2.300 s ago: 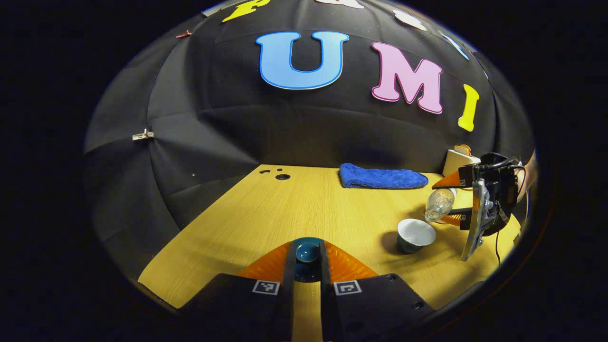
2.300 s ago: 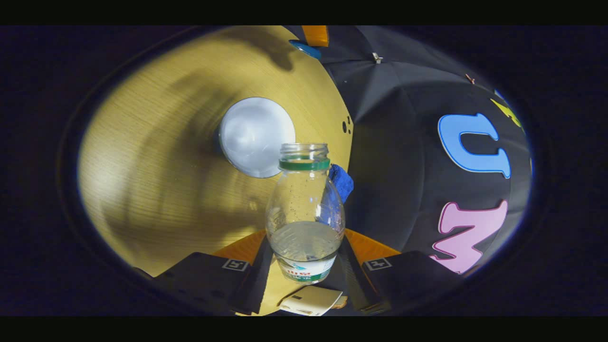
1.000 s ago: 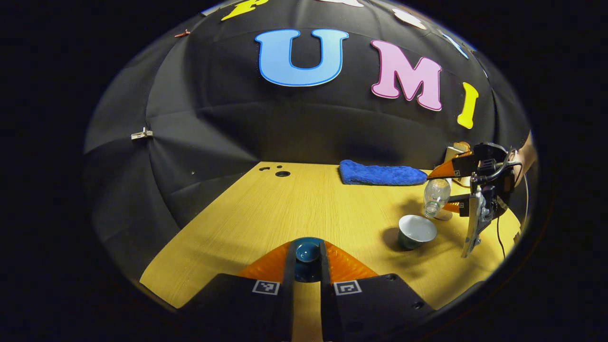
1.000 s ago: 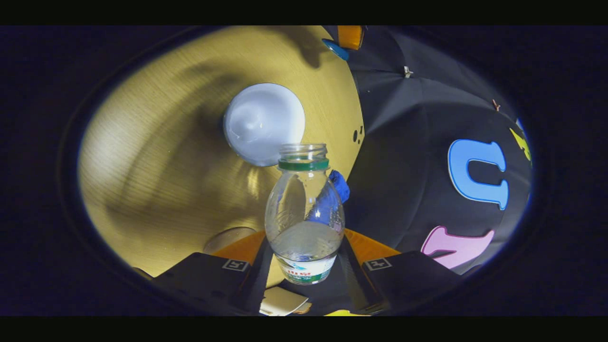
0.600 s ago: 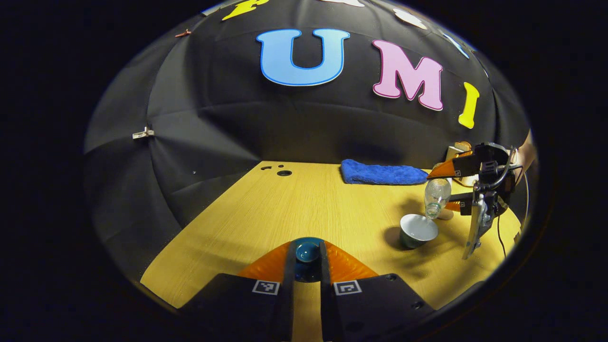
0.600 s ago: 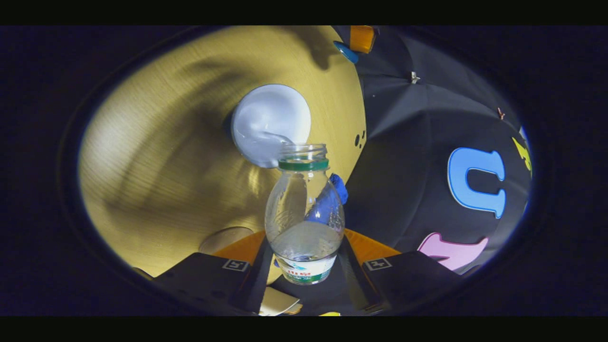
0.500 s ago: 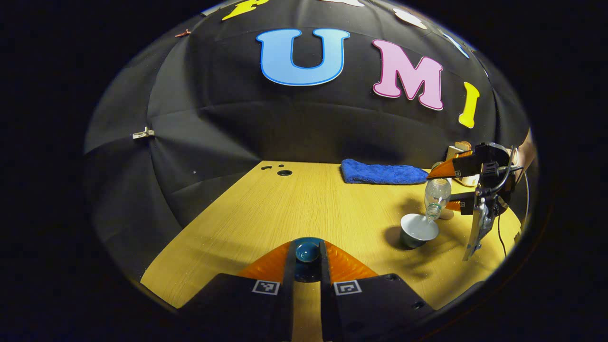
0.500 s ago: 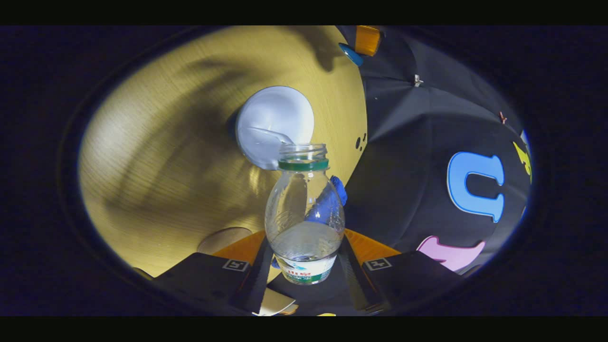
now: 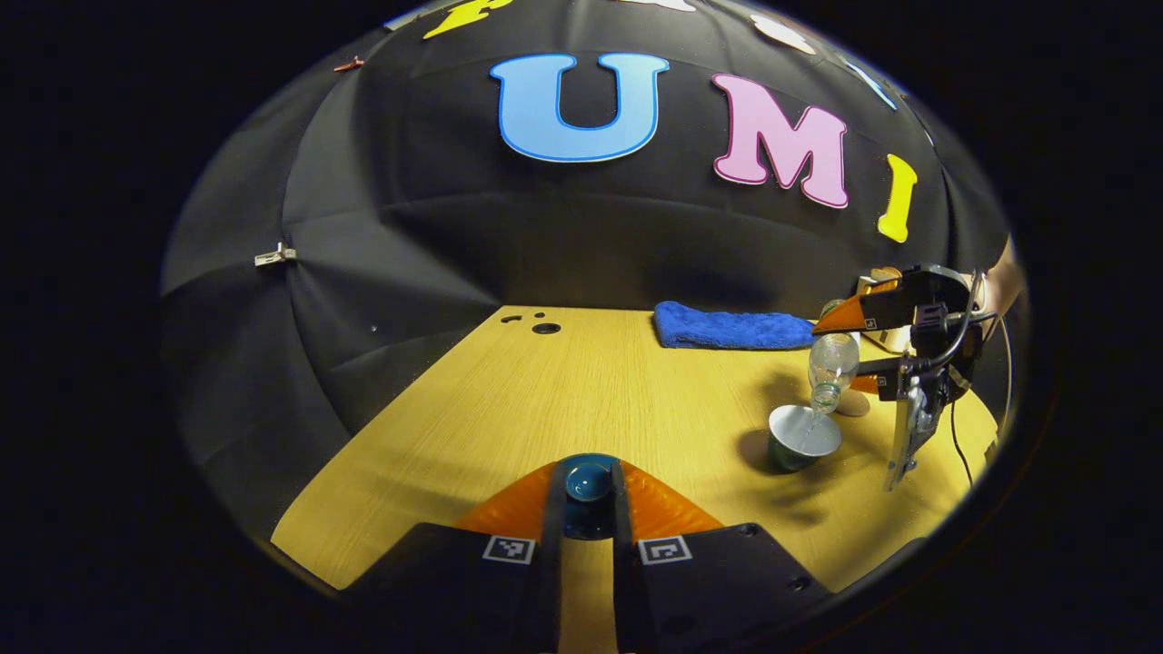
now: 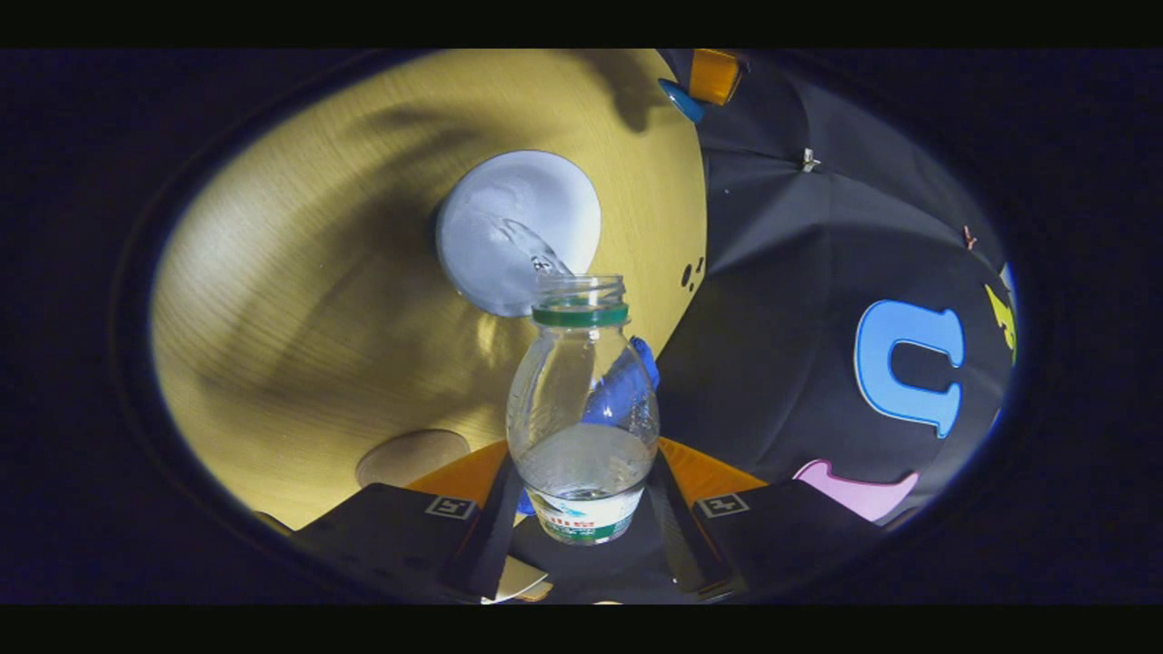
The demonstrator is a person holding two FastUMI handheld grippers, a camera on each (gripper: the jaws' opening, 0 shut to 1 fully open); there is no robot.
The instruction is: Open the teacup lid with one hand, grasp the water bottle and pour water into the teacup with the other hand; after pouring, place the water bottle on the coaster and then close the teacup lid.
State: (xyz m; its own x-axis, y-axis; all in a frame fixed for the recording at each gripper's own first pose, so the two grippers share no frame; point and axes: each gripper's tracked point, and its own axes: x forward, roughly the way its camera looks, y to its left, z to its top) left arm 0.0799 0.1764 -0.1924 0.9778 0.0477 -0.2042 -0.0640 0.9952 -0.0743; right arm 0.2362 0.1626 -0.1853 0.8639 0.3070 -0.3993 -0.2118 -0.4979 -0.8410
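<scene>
Pouring has begun: the right gripper [image 10: 581,509], clamped on the water bottle [image 10: 582,400], has tipped it further, and water now streams into the teacup [image 10: 518,232] (coaster [image 10: 413,457] waiting nearby). The left gripper [image 9: 588,509] keeps pinching the lid [image 9: 588,481] aside.

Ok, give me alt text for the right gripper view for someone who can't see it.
The right gripper holds a tilted, uncapped water bottle, and a thin stream of water runs from its mouth into the open teacup on the wooden table. A round coaster lies nearby.
</scene>
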